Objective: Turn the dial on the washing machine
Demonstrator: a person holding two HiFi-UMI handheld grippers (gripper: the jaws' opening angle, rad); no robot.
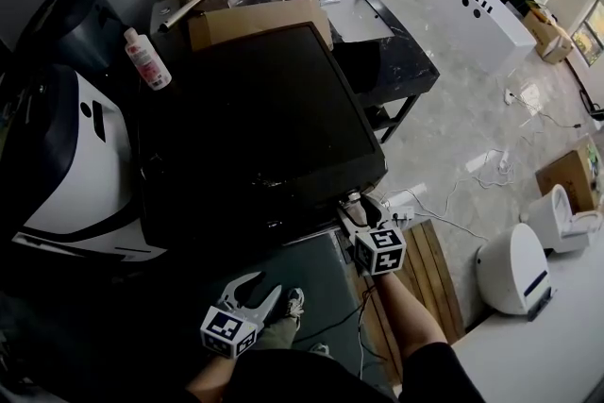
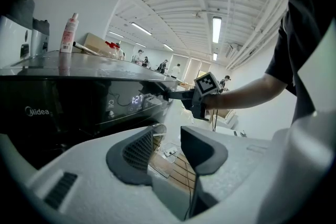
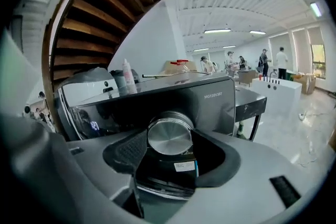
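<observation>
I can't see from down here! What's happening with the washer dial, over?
Right gripper shut on dial. Left gripper open, empty. Nothing blocking dial. Over.

Open-plan appliance test workshop: a washing machine, cardboard boxes and a toilet crowd a glossy tiled floor beneath strip lights.
</observation>
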